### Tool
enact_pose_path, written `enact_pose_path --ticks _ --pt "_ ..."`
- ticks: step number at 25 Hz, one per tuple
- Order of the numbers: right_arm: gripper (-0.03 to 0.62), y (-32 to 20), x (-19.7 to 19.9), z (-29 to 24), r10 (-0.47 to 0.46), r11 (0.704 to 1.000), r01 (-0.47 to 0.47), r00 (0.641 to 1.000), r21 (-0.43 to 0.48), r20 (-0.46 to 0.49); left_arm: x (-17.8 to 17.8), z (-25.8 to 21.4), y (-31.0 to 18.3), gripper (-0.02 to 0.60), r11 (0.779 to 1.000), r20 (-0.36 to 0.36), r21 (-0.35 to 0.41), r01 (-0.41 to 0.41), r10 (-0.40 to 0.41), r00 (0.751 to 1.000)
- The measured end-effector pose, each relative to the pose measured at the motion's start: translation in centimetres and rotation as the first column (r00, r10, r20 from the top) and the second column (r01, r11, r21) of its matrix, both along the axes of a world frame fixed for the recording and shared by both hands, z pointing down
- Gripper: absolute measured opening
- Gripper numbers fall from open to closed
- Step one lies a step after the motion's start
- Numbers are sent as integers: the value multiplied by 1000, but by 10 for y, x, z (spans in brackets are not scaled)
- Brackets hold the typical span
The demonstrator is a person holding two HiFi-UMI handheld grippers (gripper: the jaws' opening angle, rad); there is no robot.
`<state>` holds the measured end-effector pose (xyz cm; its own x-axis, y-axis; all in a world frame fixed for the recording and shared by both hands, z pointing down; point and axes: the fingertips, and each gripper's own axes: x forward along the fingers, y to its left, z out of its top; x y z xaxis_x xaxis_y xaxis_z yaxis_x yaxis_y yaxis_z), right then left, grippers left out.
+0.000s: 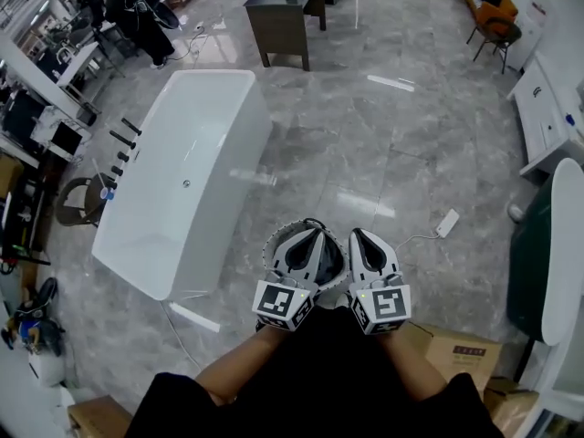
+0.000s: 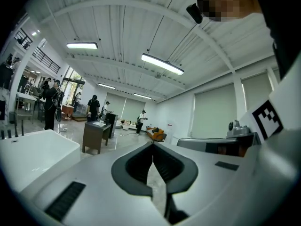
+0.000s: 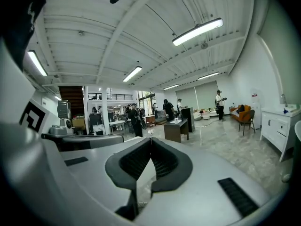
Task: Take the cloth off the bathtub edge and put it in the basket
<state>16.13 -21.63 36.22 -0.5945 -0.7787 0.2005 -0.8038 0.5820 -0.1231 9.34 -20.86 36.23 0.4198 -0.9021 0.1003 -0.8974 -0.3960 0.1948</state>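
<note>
A white freestanding bathtub (image 1: 208, 74) stands on the grey marble floor at the left of the head view; its near corner (image 2: 33, 149) also shows in the left gripper view. No cloth shows on its rim in any view. A dark round holder (image 1: 80, 199) sits by the tub's far side; I cannot tell whether it is the basket. Both grippers are held side by side close to the person's body, right of the tub and well apart from it. My left gripper (image 1: 312, 225) (image 2: 152, 145) is shut and empty. My right gripper (image 1: 357, 234) (image 3: 151, 139) is shut and empty too.
Black tap fittings (image 1: 123, 149) stand beside the tub. A dark table (image 1: 285, 16) is at the back, an orange chair (image 1: 497, 16) at the back right. White cabinets (image 1: 547, 108) and a dark tub (image 1: 534, 254) line the right. A cardboard box (image 1: 456, 349) and a power strip (image 1: 447, 223) lie nearby.
</note>
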Motion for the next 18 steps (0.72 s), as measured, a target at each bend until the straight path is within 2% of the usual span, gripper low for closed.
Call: enact_pose_path --ticks 7,18 --pt "32 9 5 3 -32 999 32 999 7 -22 10 5 9 15 1000 16 -6 26 -26 1000" --pt "31 2 23 6 -30 999 30 999 17 -32 34 13 -2 15 1000 24 -15 3 -3 1000"
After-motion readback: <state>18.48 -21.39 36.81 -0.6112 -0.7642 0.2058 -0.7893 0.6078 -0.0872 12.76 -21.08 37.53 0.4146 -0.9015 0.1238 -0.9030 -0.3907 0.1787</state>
